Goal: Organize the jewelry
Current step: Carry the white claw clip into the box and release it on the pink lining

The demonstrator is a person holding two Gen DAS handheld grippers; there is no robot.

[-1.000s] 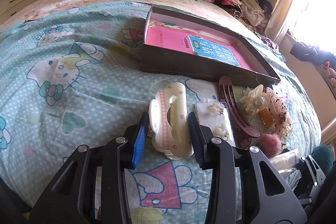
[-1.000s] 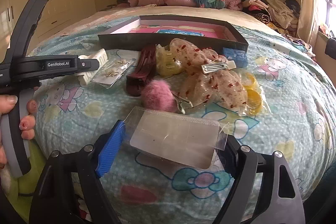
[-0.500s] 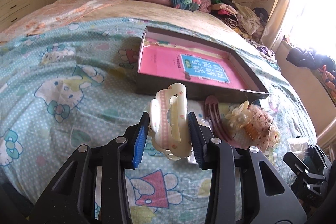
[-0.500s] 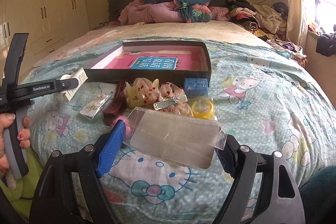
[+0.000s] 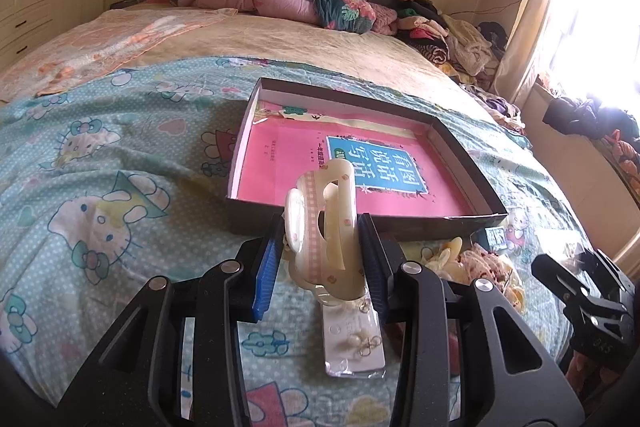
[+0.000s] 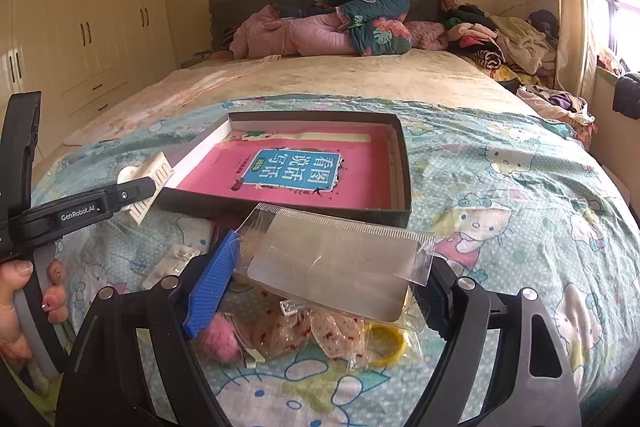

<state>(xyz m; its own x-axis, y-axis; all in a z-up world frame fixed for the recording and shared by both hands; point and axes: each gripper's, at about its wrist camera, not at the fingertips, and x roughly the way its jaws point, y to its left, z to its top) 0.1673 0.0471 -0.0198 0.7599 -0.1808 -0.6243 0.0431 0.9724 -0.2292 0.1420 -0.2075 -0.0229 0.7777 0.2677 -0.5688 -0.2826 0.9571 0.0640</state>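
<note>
Left wrist: one hair claw [image 5: 326,227]; one box [image 5: 476,163], one earring card [image 5: 354,343]

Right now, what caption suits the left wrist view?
Left gripper holds a cream hair claw before the box.

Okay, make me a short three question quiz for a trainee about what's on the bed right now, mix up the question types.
1. True or false: the left gripper holds a cream hair claw clip between its fingers.
2. What does the right gripper grip? A) pink pompom B) clear plastic packet C) yellow ring
3. Fill in: a pink ____ lies inside the shallow box.

Key: 1 true. 2 B. 3 book.
</note>
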